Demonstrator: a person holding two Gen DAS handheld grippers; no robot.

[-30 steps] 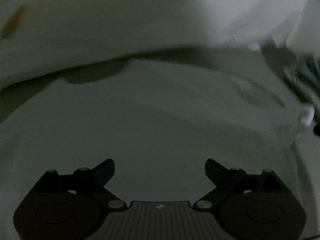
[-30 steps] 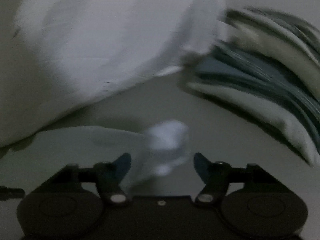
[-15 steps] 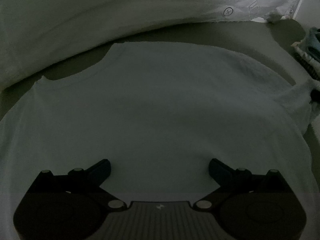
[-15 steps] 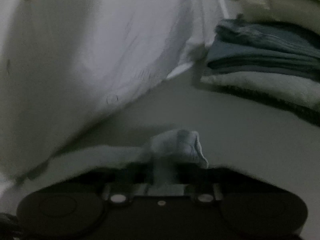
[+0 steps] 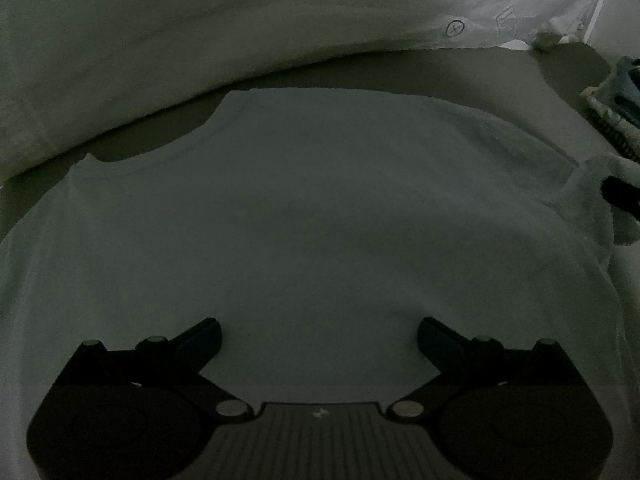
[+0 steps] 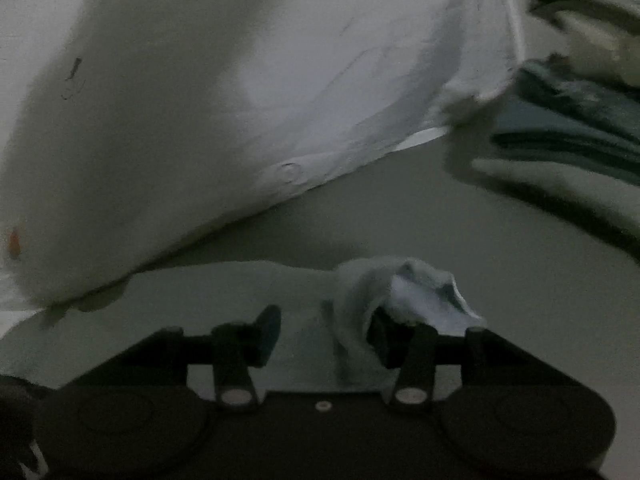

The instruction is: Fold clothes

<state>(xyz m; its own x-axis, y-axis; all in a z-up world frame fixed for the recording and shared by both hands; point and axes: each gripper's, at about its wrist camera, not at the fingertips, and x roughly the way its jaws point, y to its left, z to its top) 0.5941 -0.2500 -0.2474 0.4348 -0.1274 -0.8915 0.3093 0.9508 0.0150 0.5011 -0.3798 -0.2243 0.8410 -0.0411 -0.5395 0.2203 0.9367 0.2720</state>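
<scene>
White shirt (image 5: 320, 208) lies spread flat, no fold visible. Left gripper (image 5: 319, 334) wide open over it, empty. Right gripper (image 6: 324, 330) part-open, bunched sleeve (image 6: 404, 292) draped on 1 finger. Folded stack (image 6: 560, 128) sits nearby.

One shirt (image 5: 320, 216), perhaps two pillows (image 5: 200, 40).

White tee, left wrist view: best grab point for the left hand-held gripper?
Probably the shoulder edge beside the neckline on the white tee, reached from the camera side over the body. The tee lies flat, so only its edges offer a pinchable lip. Left hand-held gripper is open above it.
</scene>
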